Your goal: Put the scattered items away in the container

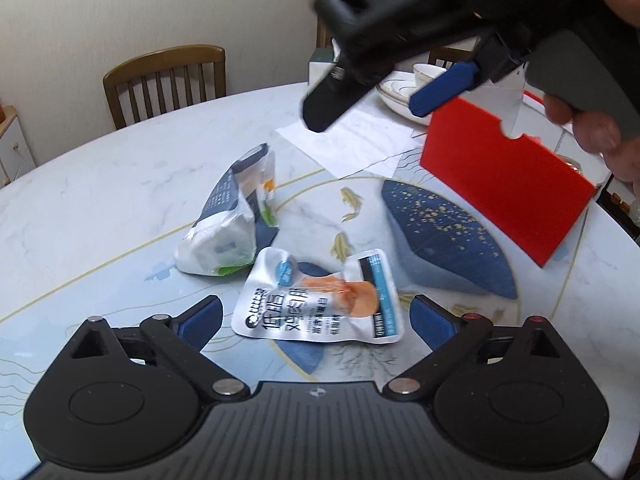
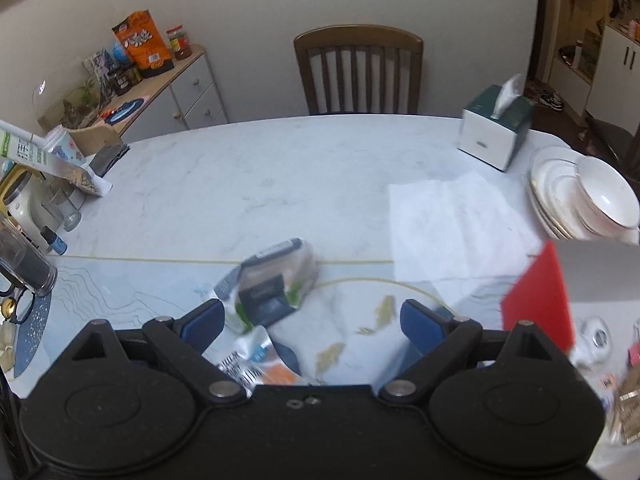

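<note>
A silver snack pouch (image 1: 320,300) with orange print lies flat on the table between the fingers of my open left gripper (image 1: 316,318). A crumpled white and grey bag (image 1: 236,216) lies just beyond it. The red box (image 1: 504,176) stands at the right. My right gripper (image 1: 372,108) hangs in the air above the table, left of the box, open and empty. In the right wrist view the open right gripper (image 2: 312,318) is above the grey bag (image 2: 272,284) and the silver pouch (image 2: 256,356); the red box (image 2: 540,300) is at the right.
A white paper sheet (image 2: 452,228), stacked plates with a bowl (image 2: 580,196) and a tissue box (image 2: 496,128) sit at the far right. Jars, a glass and cartons (image 2: 36,208) crowd the left table edge. A wooden chair (image 2: 358,72) stands behind the table.
</note>
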`<state>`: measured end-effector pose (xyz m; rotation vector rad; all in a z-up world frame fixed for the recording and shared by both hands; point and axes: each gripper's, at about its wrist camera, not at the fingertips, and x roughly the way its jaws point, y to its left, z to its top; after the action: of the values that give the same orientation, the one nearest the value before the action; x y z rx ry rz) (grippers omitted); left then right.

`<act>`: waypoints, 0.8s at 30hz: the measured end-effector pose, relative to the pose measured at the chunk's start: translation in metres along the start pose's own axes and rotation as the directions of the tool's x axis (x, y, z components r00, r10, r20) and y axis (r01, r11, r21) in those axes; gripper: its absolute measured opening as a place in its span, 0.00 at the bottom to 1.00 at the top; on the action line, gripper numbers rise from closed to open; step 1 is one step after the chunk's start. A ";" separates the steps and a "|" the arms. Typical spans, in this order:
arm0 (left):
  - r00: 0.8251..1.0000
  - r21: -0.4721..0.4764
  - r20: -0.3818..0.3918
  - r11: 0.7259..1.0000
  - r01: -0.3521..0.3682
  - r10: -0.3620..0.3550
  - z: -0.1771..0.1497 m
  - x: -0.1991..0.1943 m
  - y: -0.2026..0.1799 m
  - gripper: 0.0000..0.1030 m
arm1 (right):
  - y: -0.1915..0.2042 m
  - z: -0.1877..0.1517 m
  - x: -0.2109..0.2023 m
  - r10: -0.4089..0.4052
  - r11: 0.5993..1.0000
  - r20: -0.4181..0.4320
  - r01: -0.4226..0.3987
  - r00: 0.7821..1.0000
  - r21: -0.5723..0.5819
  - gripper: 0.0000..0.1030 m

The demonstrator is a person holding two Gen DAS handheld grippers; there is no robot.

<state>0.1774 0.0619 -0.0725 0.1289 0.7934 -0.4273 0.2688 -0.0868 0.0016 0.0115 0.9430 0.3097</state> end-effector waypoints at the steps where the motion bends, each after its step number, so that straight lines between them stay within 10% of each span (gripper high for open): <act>1: 1.000 -0.001 -0.002 1.000 0.005 -0.005 -0.001 0.002 0.003 0.98 | 0.003 0.003 0.005 0.000 1.000 -0.006 0.000 1.000 -0.001 0.92; 24: 0.993 -0.026 -0.046 0.994 0.105 -0.106 0.010 0.054 0.040 0.98 | 0.043 0.027 0.107 -0.051 0.998 -0.163 0.045 0.985 -0.041 0.92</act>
<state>0.2338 0.0780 -0.1061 0.0751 0.8542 -0.5160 0.3375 -0.0140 -0.0609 -0.0714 1.0991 0.2867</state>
